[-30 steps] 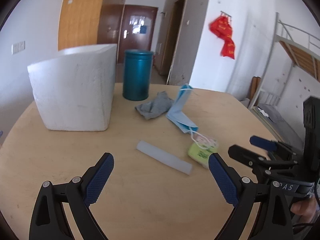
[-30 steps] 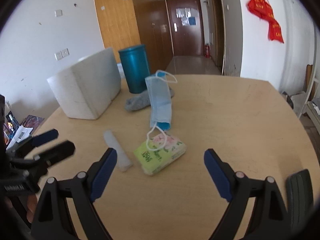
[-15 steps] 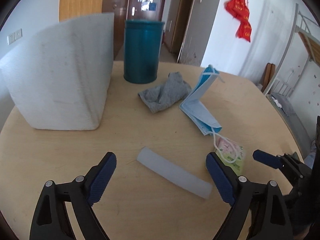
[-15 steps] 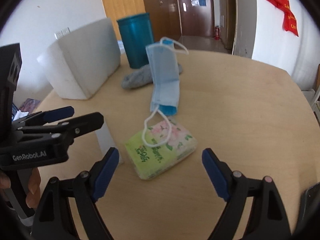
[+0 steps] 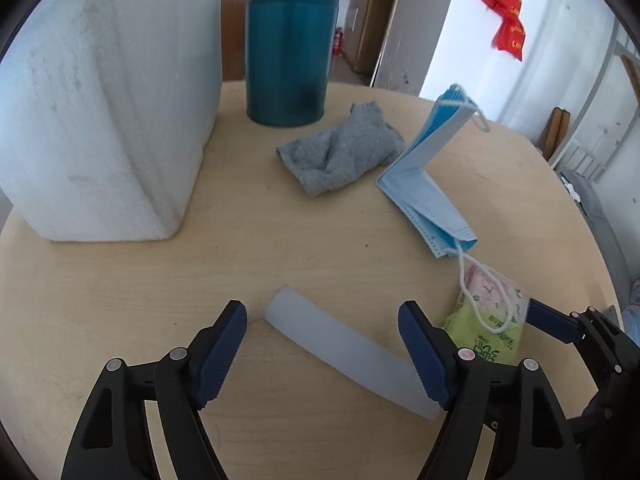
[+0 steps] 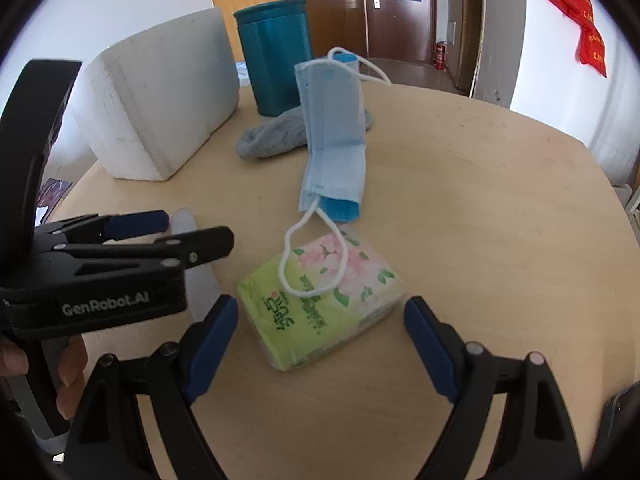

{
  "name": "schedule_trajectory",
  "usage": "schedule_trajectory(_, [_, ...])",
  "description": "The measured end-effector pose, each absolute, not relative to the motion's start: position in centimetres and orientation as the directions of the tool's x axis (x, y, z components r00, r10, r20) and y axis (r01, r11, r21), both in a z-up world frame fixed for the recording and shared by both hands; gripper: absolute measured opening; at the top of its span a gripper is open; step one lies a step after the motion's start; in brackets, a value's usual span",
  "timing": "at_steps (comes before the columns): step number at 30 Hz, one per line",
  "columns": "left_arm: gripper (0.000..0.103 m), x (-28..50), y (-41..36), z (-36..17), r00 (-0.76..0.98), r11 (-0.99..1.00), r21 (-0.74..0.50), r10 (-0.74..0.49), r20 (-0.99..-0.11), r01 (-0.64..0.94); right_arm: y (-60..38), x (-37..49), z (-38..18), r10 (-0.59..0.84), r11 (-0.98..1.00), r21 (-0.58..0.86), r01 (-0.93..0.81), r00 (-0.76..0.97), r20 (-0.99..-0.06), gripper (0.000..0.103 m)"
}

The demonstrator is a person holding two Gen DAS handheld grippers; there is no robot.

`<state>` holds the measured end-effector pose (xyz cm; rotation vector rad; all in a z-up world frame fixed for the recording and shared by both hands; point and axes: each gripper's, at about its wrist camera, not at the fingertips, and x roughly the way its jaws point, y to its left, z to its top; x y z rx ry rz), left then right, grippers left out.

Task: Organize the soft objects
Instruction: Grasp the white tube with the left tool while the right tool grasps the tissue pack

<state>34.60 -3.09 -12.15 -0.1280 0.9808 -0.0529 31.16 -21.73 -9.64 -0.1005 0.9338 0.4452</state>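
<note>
Left gripper (image 5: 322,344): jaws wide but just been closing; translucent white soft tube (image 5: 348,350) lies slantwise on the table between the blue pads. The left pad stands clear of it; at the right pad contact cannot be told. No grip.

Right gripper (image 6: 320,332): jaws wide apart, straddling the green flower-printed tissue pack (image 6: 320,300); both pads stand clear of the pack, nothing held. A white ear loop of the blue pleated face mask (image 6: 334,152) lies across the top of the pack; the mask itself is bent, one half flat on the table, the other standing up.

The two grippers work close side by side; the left one sits just left of the tissue pack in the right wrist view.

Beyond the mask: crumpled grey cloth (image 5: 340,154), then a teal cylindrical canister (image 5: 288,52). White foam block (image 5: 108,120) stands at far left, beside the canister.

Round light-wood table (image 6: 500,220): bare surface to the right of the mask and pack, out to the curved edge.
</note>
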Motion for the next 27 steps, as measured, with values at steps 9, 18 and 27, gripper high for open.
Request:
schedule_trajectory(9, [0.044, 34.3, -4.2, -12.1, 0.578, 0.999, -0.045, -0.044, -0.815, 0.013, -21.0, 31.3, -9.7, 0.277, 0.912, 0.046, -0.407, 0.528, -0.803, 0.071])
schedule_trajectory(18, [0.014, 33.5, -3.4, -12.0, 0.587, 0.99, -0.095, -0.136, -0.798, 0.101, -21.9, 31.3, -9.4, 0.276, 0.921, 0.06, -0.385, 0.535, -0.798, 0.039])
schedule_trajectory(27, [0.013, 32.1, -0.9, -11.0, 0.611, 0.975, -0.19, -0.222, -0.76, 0.117, -24.4, 29.6, -8.2, 0.315, 0.93, 0.13, -0.343, 0.565, -0.763, 0.035])
